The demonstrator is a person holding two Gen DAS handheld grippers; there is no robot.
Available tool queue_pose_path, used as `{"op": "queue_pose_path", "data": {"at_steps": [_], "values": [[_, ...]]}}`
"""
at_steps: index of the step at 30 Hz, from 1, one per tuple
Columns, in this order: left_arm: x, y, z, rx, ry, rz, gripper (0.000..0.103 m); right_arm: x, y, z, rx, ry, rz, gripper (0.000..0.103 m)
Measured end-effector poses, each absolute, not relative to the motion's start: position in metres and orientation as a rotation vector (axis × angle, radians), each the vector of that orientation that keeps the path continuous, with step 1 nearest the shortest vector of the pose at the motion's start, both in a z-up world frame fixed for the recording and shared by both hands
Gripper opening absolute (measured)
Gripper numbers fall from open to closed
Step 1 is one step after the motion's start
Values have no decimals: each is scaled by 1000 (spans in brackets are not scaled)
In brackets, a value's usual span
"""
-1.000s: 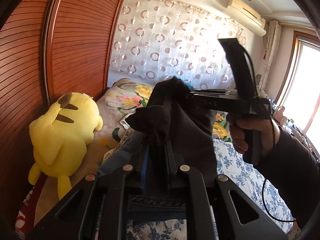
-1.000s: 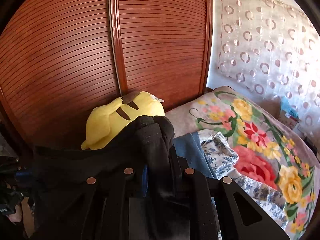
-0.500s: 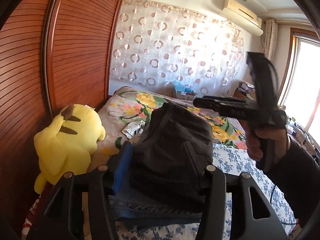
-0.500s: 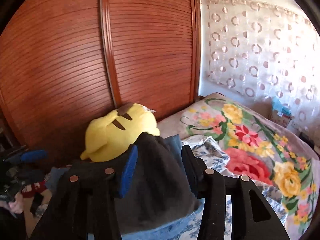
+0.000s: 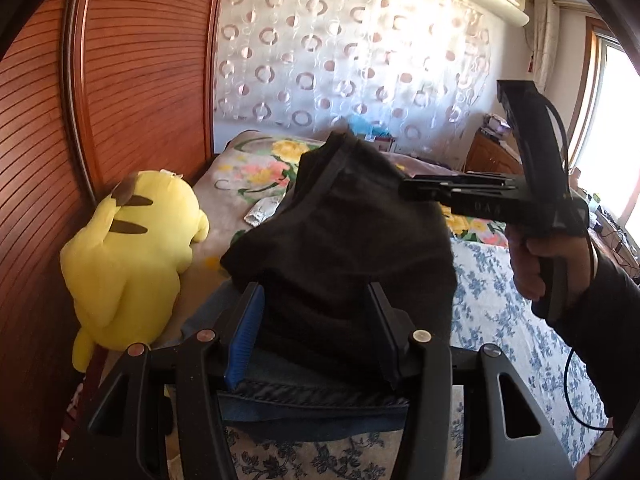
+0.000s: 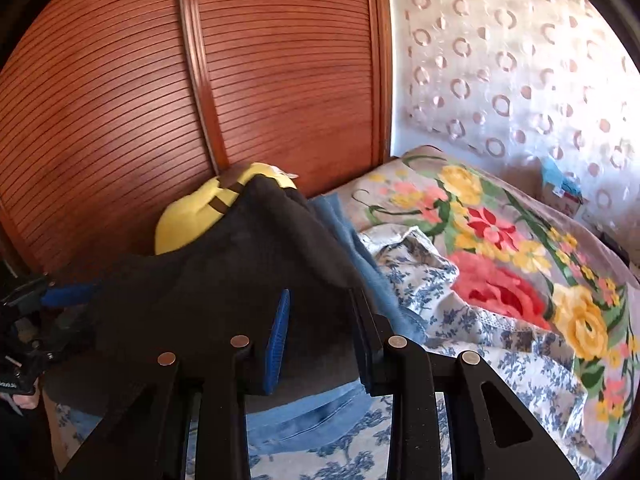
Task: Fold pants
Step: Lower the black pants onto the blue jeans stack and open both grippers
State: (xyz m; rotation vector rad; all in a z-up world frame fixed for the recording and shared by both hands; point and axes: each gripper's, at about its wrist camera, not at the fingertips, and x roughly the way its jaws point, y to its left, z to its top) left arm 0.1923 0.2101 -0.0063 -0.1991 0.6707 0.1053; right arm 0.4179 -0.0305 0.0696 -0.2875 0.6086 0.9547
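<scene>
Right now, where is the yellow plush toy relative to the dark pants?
The yellow plush toy leans against the wooden wardrobe at the bed's edge, left of the dark pants in the left wrist view; in the right wrist view the pants partly hide it.

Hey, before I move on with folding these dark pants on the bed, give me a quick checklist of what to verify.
1. Dark pants rest on blue jeans: ok.
2. Left tongs let go: ok; jaws just opened, pants between them unpinched.
3. Right tongs gripping: cannot tell; jaws just closing around the pants.
4. Yellow plush apart from pants: ok.
5. Fold lies flat: not ok, humped.
</scene>
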Motion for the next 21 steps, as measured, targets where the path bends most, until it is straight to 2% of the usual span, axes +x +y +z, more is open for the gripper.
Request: {"op": "queue_pose_path", "data": {"at_steps": [15,21], "values": [[189,206,-5,-192,670,115,53,391,-44,71,-245,584,912,31],[184,200,1,-179,637,103,78,372,-55,74,-227,564,909,31]]}}
